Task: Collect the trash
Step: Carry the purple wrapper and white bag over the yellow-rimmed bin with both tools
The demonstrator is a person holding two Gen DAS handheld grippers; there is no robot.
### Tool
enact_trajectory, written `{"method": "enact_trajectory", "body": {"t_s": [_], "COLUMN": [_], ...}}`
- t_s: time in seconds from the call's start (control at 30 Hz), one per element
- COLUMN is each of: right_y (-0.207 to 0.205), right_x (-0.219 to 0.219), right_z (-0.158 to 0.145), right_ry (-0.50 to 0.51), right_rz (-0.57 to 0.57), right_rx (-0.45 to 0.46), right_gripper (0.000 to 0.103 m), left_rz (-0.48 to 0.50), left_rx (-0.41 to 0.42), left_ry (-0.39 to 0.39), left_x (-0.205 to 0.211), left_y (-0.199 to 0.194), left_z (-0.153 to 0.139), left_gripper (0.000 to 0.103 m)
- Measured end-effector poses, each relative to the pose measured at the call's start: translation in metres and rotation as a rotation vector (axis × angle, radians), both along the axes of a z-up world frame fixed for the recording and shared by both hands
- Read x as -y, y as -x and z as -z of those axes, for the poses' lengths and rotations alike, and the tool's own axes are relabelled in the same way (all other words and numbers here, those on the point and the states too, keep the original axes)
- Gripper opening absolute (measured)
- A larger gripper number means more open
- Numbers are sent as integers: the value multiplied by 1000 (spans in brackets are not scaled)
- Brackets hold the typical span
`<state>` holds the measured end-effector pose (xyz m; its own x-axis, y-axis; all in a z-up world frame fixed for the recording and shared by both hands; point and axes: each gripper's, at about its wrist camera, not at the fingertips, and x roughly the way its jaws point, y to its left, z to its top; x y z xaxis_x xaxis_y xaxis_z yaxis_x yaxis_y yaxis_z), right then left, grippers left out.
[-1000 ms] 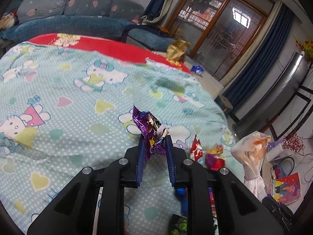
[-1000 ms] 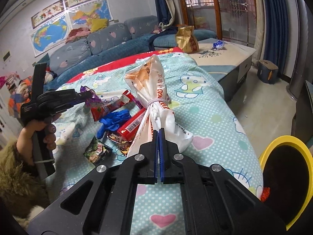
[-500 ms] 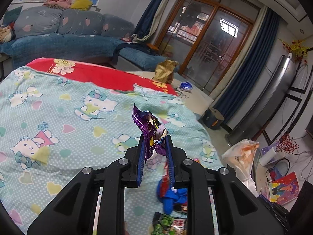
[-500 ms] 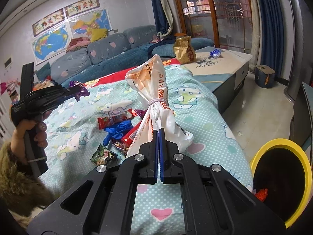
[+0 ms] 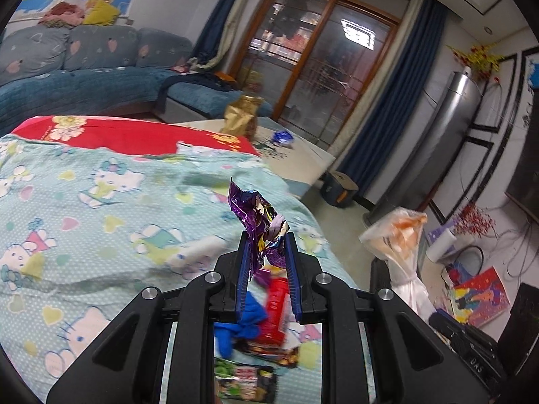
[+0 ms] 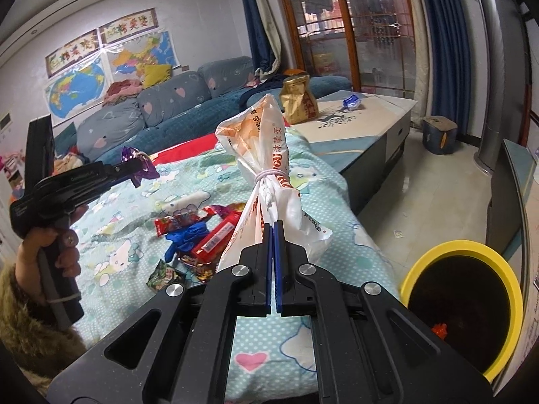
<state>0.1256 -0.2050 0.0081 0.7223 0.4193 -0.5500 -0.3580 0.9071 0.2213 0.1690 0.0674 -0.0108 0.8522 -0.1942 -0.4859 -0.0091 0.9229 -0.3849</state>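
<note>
Left gripper [image 5: 267,252] clamped on purple wrapper [image 5: 257,219] (crumpled, off the blanket [image 5: 101,219]). Right gripper [image 6: 273,232] closed on tied plastic bag [image 6: 266,155], near yellow bin [image 6: 505,279].

We hold left gripper [image 5: 266,247] raised, tilted down, jaws pinched narrow on wrapper. Right gripper [image 6: 273,232] tilted down, jaws fully closed on bag. Left hand [image 6: 47,252] grips handle, furry sleeve at wrist.

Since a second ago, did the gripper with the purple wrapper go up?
Yes. In the right wrist view the left gripper with its purple wrapper now sits higher against the sofa, further from the trash on the blanket.
</note>
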Motion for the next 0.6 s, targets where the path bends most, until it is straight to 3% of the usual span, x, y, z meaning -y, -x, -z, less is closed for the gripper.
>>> {"method": "enact_trajectory", "body": {"t_s": [0.6], "right_y": [10], "right_x": [55], "right_z": [-4], "right_ry": [0], "right_rz": [150], "right_rx": [6], "right_gripper": [0], "left_rz": [237], "left_rx": [-3], "left_ry": [-66], "left_x": [98], "left_y": [-9], "left_z": [5], "left_gripper": [19]}}
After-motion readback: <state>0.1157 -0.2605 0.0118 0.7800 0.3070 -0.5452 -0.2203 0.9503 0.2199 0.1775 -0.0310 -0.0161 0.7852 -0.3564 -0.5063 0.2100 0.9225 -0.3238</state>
